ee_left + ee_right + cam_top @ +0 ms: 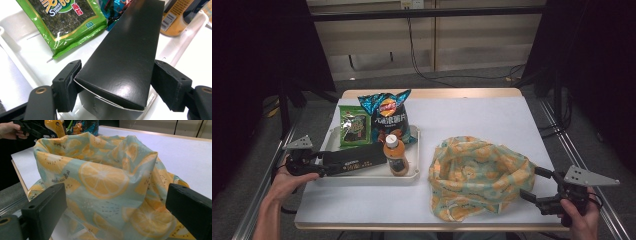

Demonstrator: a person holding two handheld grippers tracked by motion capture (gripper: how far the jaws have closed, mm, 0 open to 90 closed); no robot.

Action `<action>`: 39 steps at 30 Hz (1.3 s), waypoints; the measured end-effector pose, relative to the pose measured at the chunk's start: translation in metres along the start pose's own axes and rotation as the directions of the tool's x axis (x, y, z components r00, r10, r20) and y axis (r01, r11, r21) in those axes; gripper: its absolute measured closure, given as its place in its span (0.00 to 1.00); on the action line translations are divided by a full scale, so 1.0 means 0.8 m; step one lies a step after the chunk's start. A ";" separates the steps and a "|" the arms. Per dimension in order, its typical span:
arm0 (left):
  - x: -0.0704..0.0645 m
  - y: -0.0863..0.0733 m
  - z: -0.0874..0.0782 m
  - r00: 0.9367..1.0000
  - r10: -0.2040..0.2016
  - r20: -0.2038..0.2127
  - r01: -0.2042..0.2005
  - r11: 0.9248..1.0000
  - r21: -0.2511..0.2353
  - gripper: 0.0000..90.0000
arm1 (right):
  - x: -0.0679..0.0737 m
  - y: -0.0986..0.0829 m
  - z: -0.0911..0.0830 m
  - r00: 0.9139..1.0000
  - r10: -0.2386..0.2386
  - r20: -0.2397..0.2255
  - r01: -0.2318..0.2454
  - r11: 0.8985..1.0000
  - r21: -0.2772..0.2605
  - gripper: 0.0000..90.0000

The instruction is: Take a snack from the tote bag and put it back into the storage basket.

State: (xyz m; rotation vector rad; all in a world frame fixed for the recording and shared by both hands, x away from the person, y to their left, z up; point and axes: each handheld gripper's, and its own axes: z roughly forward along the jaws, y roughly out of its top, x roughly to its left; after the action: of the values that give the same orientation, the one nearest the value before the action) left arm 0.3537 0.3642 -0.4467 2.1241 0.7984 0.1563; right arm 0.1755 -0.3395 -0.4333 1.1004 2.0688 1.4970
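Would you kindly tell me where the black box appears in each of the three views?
High view: the black box lies along the front of the white tray, its left end between the left gripper jaws.
Left gripper view: it runs up the centre, a jaw at each side.
Right gripper view: I cannot make it out.
Shared landmark: the orange drink bottle.

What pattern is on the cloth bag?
Orange citrus slices on pale teal, clearest in the right gripper view: cloth bag.

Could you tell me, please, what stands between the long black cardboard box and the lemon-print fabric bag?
The orange-capped drink bottle stands beside the long black cardboard box, with the white tray's raised rim before the lemon-print fabric bag.
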 end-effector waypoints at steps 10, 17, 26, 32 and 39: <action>-0.003 -0.004 0.002 0.998 -0.060 -0.003 0.059 0.997 -0.041 0.19 | -0.001 -0.001 0.001 1.000 0.000 -0.004 0.000 1.000 0.000 0.03; -0.013 -0.007 -0.015 0.985 -0.133 -0.106 0.118 0.984 -0.136 0.16 | -0.001 -0.001 0.001 1.000 0.002 -0.004 -0.002 1.000 -0.003 0.03; -0.043 -0.004 -0.036 0.986 -0.117 -0.115 0.087 0.968 -0.236 0.50 | 0.000 0.001 0.002 1.000 -0.006 -0.006 0.006 1.000 -0.006 0.03; -0.064 -0.012 -0.037 0.993 -0.081 -0.084 0.059 0.968 -0.242 0.92 | 0.000 0.002 -0.003 1.000 -0.005 -0.002 0.005 1.000 -0.030 0.03; -0.078 -0.030 -0.025 0.993 -0.094 -0.067 0.078 0.976 -0.205 1.00 | 0.000 0.003 -0.005 1.000 -0.005 -0.001 0.005 0.999 -0.041 0.03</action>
State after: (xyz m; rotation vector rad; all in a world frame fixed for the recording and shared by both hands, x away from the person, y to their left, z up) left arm 0.2857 0.3513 -0.4420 1.8988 0.8798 0.2629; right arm 0.1740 -0.3420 -0.4295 1.0788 2.0310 1.5316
